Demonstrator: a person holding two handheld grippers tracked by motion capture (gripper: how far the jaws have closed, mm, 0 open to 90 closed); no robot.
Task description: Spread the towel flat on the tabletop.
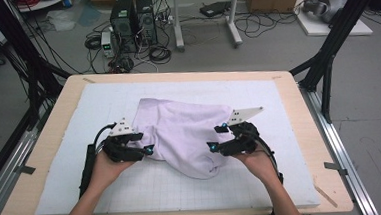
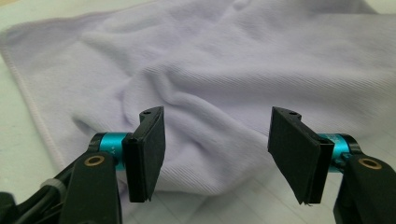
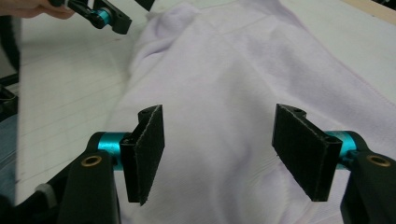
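A pale lavender towel (image 1: 185,135) lies rumpled on the white gridded mat (image 1: 133,191) in the middle of the table. My left gripper (image 1: 144,143) is at the towel's left edge, its jaws open. In the left gripper view the gripper (image 2: 219,154) has its pads apart just above the wrinkled towel (image 2: 233,70), with nothing pinched. My right gripper (image 1: 217,137) is at the towel's right side, also open. In the right gripper view that gripper (image 3: 224,154) hovers over the towel (image 3: 233,84), and the left gripper (image 3: 109,17) shows far off at the top left.
The mat covers most of the wooden table (image 1: 54,126). Bare mat lies in front of the towel and at both sides. Beyond the table, computer cases (image 1: 133,21) and cables sit on the floor. Black frame posts (image 1: 326,69) stand at the table's corners.
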